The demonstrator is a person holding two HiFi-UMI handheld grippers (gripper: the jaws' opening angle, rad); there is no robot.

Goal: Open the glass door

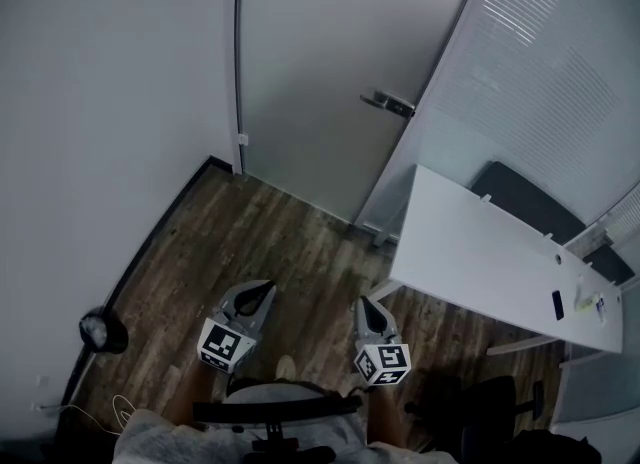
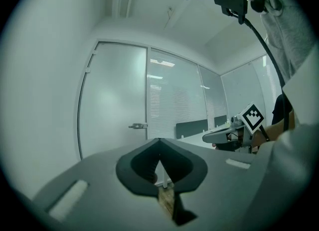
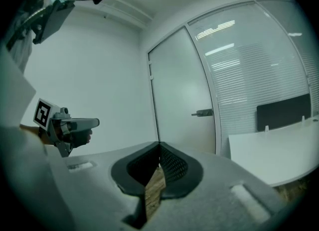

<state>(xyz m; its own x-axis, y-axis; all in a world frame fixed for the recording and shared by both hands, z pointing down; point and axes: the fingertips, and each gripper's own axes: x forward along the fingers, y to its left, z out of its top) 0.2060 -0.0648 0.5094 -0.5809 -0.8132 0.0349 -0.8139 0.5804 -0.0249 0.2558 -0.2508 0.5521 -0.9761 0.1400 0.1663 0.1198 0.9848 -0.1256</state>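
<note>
The frosted glass door [image 1: 330,62] stands closed in the far corner, its metal lever handle [image 1: 388,103] on the right edge. Both grippers are held low in front of me, well short of the door and pointing towards it. My left gripper [image 1: 264,290] is shut and empty; my right gripper [image 1: 364,304] is beside it, jaw tips together, nothing held. In the left gripper view the door [image 2: 114,100] and handle [image 2: 138,125] lie beyond the closed tips [image 2: 159,140]. The right gripper view shows the door [image 3: 182,90] and handle [image 3: 202,112] ahead of its tips [image 3: 159,145].
A white desk [image 1: 480,252] juts in from the right, close to the door's handle side, against a glass partition with blinds [image 1: 560,72]. A black office chair [image 1: 480,402] stands at lower right. A white wall [image 1: 100,102] runs along the left, with a dark round object [image 1: 103,330] at its foot.
</note>
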